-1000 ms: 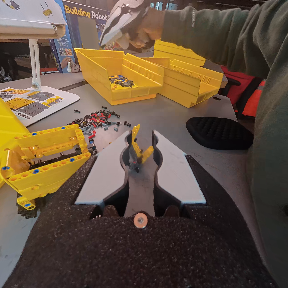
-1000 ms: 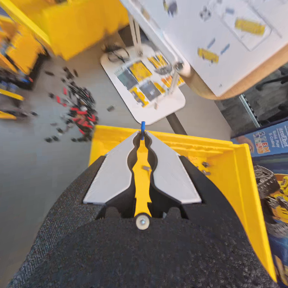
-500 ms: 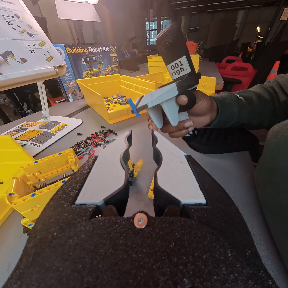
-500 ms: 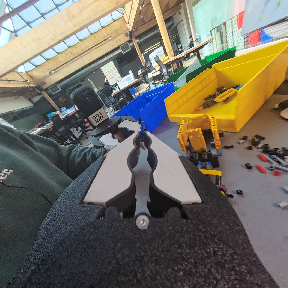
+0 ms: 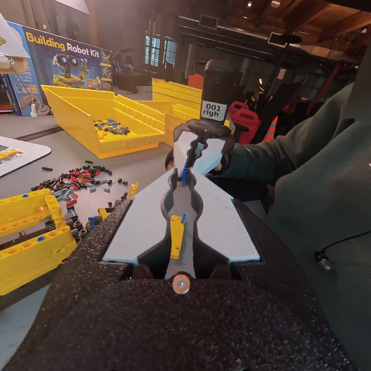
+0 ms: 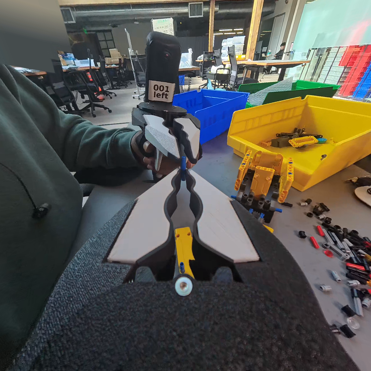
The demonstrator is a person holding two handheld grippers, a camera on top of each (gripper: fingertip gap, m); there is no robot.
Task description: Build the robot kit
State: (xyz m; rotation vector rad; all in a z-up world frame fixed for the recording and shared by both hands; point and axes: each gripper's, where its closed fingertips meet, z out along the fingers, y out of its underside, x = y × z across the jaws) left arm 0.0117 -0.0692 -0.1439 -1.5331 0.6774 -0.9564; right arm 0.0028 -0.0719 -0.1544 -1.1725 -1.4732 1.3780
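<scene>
Two hand-held grippers meet tip to tip above the desk (image 5: pixel 66 148), a blue pin (image 5: pixel 184 177) upright between them. The right gripper (image 6: pixel 183 171) has its jaws pinched on the pin. The left gripper (image 5: pixel 183 172) faces it with jaws drawn narrow about the same pin; whether they press on it or only flank it cannot be told.

Directly below, seen through the gaps of both grippers, a yellow beam (image 5: pixel 176 234) lies flat on the desk with a second, smaller blue pin standing in one end. A part-built yellow model (image 6: pixel 261 178) sits just beside it, and loose black, red and grey parts (image 5: pixel 80 180) are scattered beyond. A yellow bin (image 5: pixel 80 120) holding more pieces stands farther back.

The pin looks light, stiff and smooth, so it would likely slip or pivot if pinched off-centre. It is best taken across its shaft near the middle, between the very tips, leaving one end free.
</scene>
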